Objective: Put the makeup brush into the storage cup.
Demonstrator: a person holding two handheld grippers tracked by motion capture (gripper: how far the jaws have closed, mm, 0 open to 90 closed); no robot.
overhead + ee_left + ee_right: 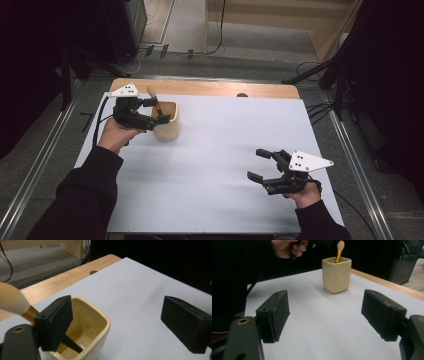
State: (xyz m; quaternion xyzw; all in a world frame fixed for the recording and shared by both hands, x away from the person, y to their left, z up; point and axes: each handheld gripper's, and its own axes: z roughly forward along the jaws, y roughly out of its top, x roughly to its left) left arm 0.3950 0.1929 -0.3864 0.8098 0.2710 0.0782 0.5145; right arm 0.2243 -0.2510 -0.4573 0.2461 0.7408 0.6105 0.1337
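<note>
Your left gripper (159, 111) hangs with its jaws spread wide and empty over the near rim of the glossy, cream, square-sided cup (165, 124). A makeup brush (15, 304), soft pale tip on a gold ferrule, stands slanted in the cup, just behind that jaw. Your right gripper (259, 165) rests low on the white sheet (215, 150), jaws open and empty, well apart from the cup, pointing toward it.

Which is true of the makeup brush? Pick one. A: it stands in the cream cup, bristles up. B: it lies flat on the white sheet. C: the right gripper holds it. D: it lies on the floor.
A: the makeup brush rises from the cream cup with its pale bristle head above the rim.
</note>
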